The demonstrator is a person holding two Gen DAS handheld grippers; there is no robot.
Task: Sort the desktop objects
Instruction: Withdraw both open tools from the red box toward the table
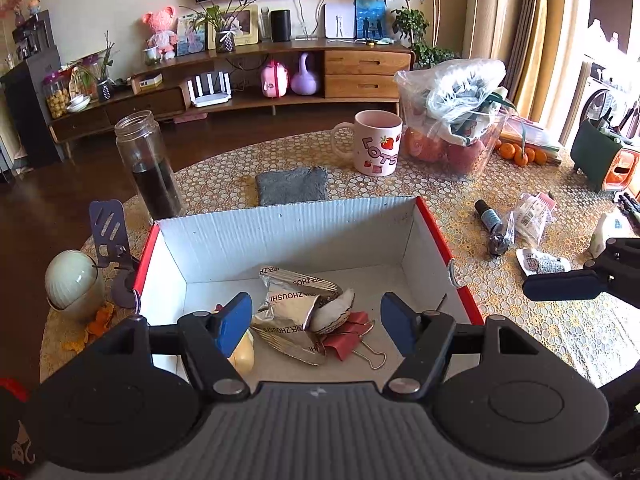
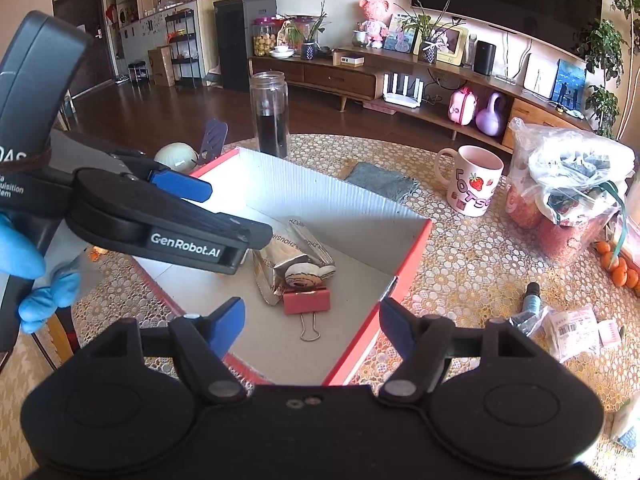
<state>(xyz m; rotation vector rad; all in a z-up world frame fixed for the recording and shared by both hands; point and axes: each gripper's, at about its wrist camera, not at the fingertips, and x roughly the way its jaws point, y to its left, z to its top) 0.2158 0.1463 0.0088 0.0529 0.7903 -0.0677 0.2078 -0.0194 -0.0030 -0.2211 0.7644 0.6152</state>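
Both grippers hover over a red-edged white box (image 1: 288,236) on the table (image 1: 500,320), tilted down toward it. The left gripper (image 1: 316,320) has its blue pads spread with nothing between them; in the right wrist view it reaches in from the left over the box, held by a blue-gloved hand (image 2: 36,276). The right gripper (image 2: 312,324) is likewise spread and empty, above the box's near corner.

In the box lie silver foil packets (image 1: 288,304), a small round brown-and-white piece (image 1: 334,312) touching them, a red binder clip (image 2: 307,300) just beside, and a pale yellow item (image 1: 242,354) partly hidden by the left gripper.

Still on the table to the right of the box: a small dark bottle (image 1: 490,218), clear packets (image 1: 530,216) and a wrapped item (image 1: 544,266). Beyond the box stand a glass jar (image 1: 148,164), a grey cloth (image 1: 292,186) and a mug (image 1: 374,142).
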